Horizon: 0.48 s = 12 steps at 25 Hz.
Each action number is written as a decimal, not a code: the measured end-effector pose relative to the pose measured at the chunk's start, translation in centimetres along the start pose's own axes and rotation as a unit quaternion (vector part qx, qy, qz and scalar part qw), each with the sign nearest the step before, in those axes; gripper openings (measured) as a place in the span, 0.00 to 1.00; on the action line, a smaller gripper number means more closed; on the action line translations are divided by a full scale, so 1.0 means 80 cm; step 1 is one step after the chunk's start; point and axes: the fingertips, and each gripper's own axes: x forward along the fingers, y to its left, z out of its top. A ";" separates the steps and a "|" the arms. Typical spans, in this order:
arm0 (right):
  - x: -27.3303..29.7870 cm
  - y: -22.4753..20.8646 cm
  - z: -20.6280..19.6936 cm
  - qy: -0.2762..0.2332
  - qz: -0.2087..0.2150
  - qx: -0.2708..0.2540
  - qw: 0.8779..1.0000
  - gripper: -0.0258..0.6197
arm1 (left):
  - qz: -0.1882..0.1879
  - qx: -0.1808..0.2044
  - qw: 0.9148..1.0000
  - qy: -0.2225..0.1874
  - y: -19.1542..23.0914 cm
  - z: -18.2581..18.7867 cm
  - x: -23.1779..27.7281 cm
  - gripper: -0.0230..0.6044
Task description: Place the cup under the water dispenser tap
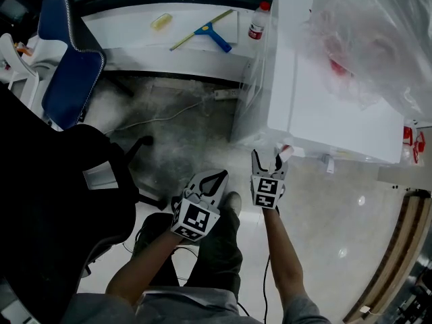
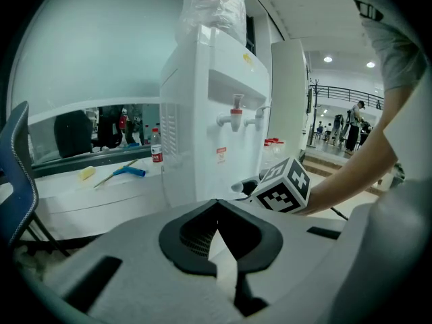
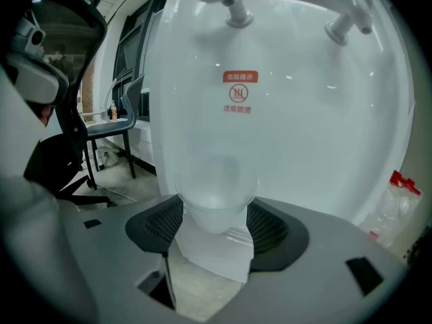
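Two hand-held grippers are reaching out above the person's legs toward a dispenser standing on the floor. Nearest, the left hand-held gripper is hanging with its curved jaws brought together at the tips and nothing lying between them. Just ahead of it, the right hand-held gripper is clamping its widely spread jaws on the clear, thin-walled plastic cup, its ribbed pads pressing on either side of the lower body.

The cup is sitting upright in that grip, close in front of the tall white water dispenser. It is roughly in line with the red-handled tap but well below it. Judging from this, the carrying is looking done. Bringing the cup up under the spout and letting go are remaining. No tray or ledge for standing it is showing.

The cup is looking empty. On top of the dispenser, a large bottle wrapped in crumpled clear plastic film is sitting, with the wrap hiding how full it is. Farthest off, a small clear plastic bottle with a red cap is standing at the right end of the long white surface. Its contents are too small to tell.
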 end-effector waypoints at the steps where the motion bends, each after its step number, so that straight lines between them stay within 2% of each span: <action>1: 0.000 0.000 0.000 0.001 -0.001 0.001 1.000 0.47 | 0.000 0.000 1.000 0.000 0.000 0.000 -0.001 0.05; 8: -0.002 -0.009 0.005 -0.011 -0.025 0.007 1.000 0.47 | 0.000 0.002 1.000 0.003 0.001 -0.003 -0.005 0.05; 12: 0.000 -0.012 0.005 -0.008 -0.023 0.009 1.000 0.47 | -0.001 -0.001 1.000 0.007 -0.001 -0.008 -0.005 0.05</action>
